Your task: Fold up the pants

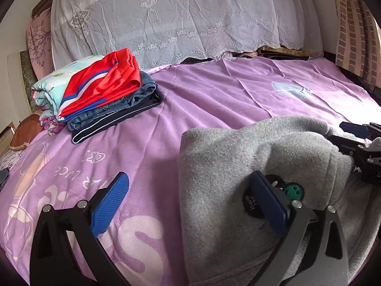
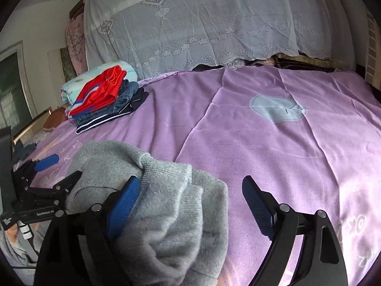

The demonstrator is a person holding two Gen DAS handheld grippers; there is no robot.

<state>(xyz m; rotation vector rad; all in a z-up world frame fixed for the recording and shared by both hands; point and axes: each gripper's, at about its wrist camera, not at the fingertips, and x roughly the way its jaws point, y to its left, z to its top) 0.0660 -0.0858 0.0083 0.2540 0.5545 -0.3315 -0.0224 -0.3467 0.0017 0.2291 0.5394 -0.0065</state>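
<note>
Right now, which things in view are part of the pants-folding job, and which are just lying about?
Part of the job:
- grey fleece pants
- left gripper, open
- right gripper, open
- purple bedspread, the work surface

Lying about:
- stack of folded clothes, red garment on top
- rolled floral quilt behind it
- lace cover

At six o'clock I see fuzzy grey pants [image 1: 238, 157] with a small green and black badge [image 1: 294, 190]. My gripper fingers [image 1: 109, 202] carry ribbed blue pads on black frames. The bedsheet [image 2: 238, 124] is lilac with white lettering and a pale blue patch. At ten o'clock, red shorts [image 1: 104, 81] with blue-white stripes top denim and navy. A white lace cover [image 1: 166, 16] fills twelve o'clock.
</note>
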